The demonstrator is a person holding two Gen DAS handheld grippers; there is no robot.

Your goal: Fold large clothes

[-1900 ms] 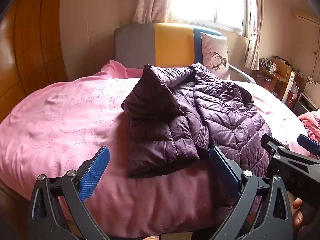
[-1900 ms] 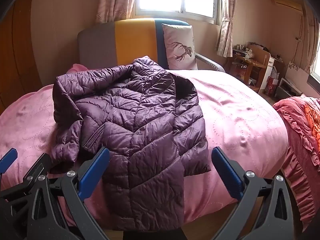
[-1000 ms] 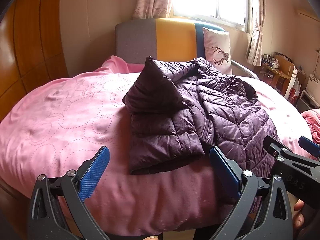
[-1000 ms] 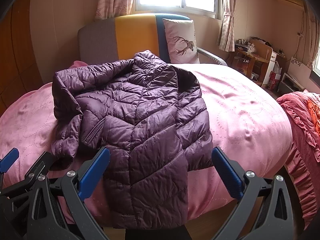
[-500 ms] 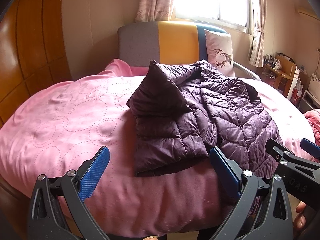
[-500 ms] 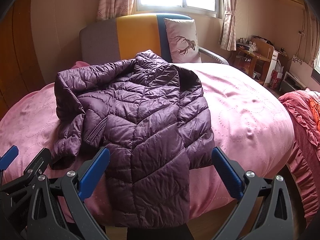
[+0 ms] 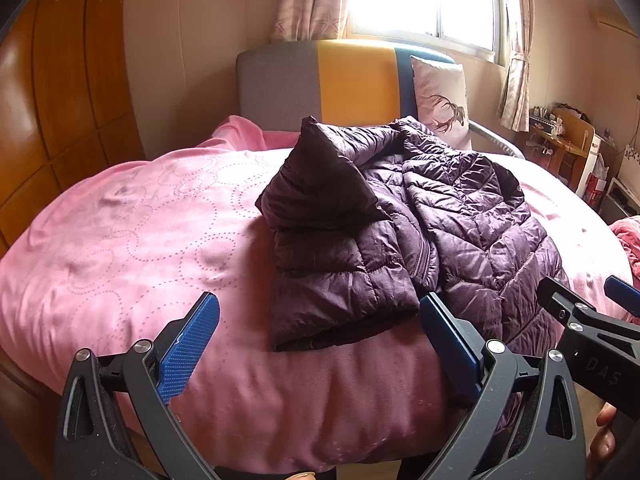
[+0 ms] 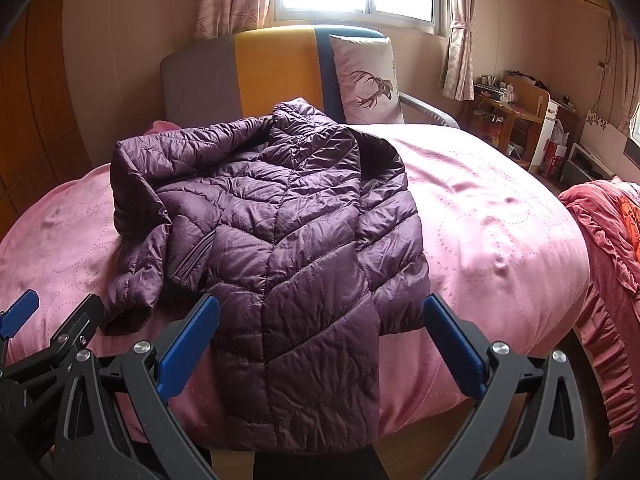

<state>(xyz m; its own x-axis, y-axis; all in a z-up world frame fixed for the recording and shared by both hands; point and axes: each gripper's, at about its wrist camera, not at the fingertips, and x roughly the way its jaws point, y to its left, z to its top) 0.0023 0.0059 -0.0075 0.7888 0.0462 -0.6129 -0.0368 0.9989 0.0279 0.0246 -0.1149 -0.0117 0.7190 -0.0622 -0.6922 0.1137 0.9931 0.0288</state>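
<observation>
A dark purple quilted puffer jacket (image 8: 288, 232) lies spread on the pink bed (image 8: 500, 232), its hem hanging over the near edge. One sleeve (image 7: 336, 280) is folded across the body, cuff toward me. My left gripper (image 7: 320, 340) hovers open just short of that cuff, nothing between its blue pads. My right gripper (image 8: 320, 340) stands open above the hanging hem, not touching it. Each gripper shows at the edge of the other's view: the right gripper (image 7: 592, 320) and the left gripper (image 8: 48, 328).
A grey, yellow and blue headboard (image 8: 276, 76) and a deer-print pillow (image 8: 368, 80) stand at the far end. A red ruffled blanket (image 8: 608, 248) lies to the right. A wooden wardrobe (image 7: 60, 80) is left; a cluttered desk (image 8: 516, 112) far right. A hand (image 7: 600, 440) holds the right gripper.
Both grippers stayed open and drifted slightly nearer and sideways along the bed's near edge. The jacket has not moved.
</observation>
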